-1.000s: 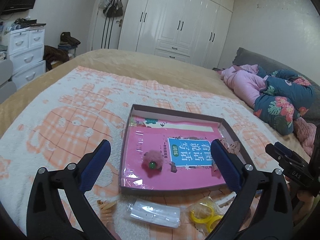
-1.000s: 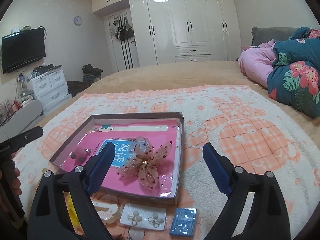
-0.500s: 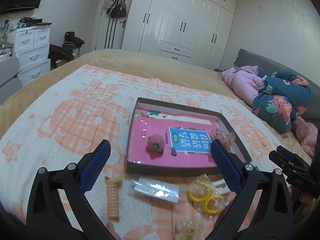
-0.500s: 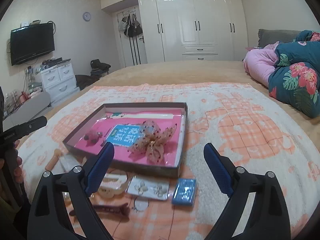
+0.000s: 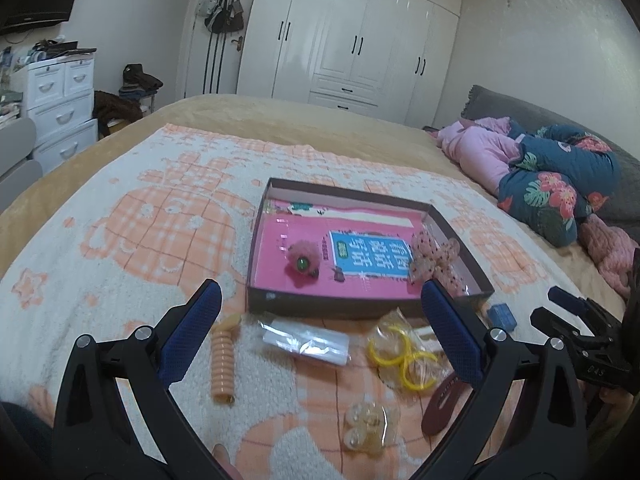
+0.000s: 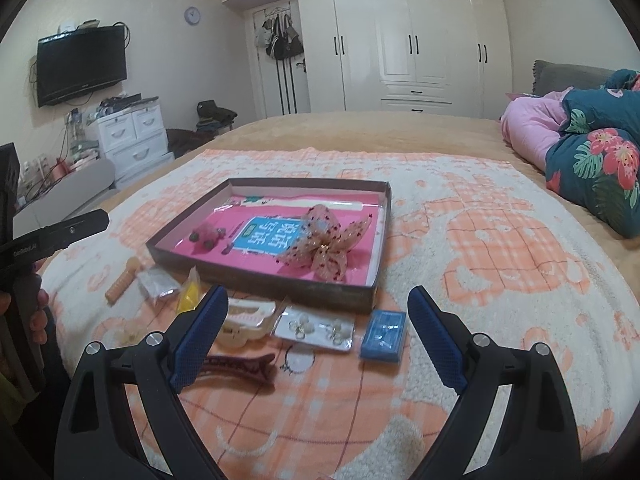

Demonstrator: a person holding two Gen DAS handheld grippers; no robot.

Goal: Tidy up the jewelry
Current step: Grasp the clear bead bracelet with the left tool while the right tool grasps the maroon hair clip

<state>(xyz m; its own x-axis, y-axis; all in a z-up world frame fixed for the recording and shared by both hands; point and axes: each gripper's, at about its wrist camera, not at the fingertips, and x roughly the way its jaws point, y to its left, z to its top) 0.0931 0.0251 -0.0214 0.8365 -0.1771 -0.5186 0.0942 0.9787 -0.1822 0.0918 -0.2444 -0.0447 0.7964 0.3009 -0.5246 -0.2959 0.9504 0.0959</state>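
On the blanket [image 6: 500,248] over the bed, a shallow brown box [image 6: 280,285] already holds a sheer dotted bow [image 6: 326,246] and a fuzzy pink hair tie [image 5: 301,263]; the loose pieces lie in a row just in front of its near wall. Small, light stuff, by the look of it. Earring card in a clear sleeve [image 6: 316,327] is flat and slick, probably best pinched by an edge. Blue packet [image 6: 384,335] is flat too, same approach. Cream claw clip [image 6: 244,320] and dark red hair clip [image 6: 236,366] look rigid, so take them across the body. Orange spiral hair tie [image 5: 223,364] is springy and may squirm. Yellow rings in a bag [image 5: 404,354] and the clear bag [image 5: 306,340] are crinkly and slippery, so grab the plastic. Left gripper [image 5: 320,332] is spread wide, empty, hovering above the clear bag. Right gripper [image 6: 316,330] is also spread wide, empty, framing the earring card, touching nothing.
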